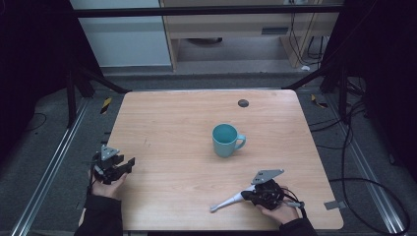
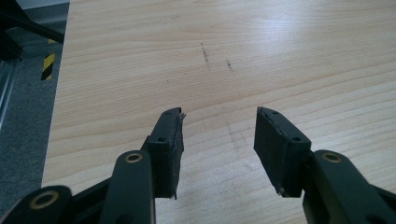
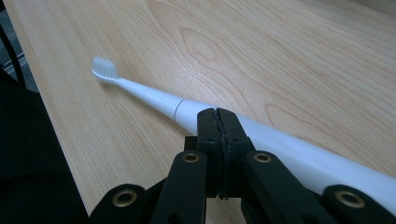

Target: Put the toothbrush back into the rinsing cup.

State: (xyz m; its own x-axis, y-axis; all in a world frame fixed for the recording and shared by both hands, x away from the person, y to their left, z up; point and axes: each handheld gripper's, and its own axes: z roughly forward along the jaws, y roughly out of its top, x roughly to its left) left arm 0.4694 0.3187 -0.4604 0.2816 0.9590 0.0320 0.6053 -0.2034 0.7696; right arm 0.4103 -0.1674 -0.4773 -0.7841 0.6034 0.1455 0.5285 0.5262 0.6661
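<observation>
Seemingly little was done: the electric toothbrush [image 3: 154,99] lay on the counter [image 1: 172,123] beside the closed, empty right hand-held gripper [image 3: 218,116], well apart from the teal mug [image 1: 225,140], while the left hand-held gripper [image 2: 218,126] waited open.

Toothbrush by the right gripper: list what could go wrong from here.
1. The right gripper has its jaws shut against each other, with the toothbrush lying past them, seemingly not clamped. Pressing down like this could roll or shove the smooth round handle.
2. The toothbrush lies close to the near edge of the table, so a nudge might send it off.
3. The mug stands nearby, and swinging the long brush could knock it.
</observation>
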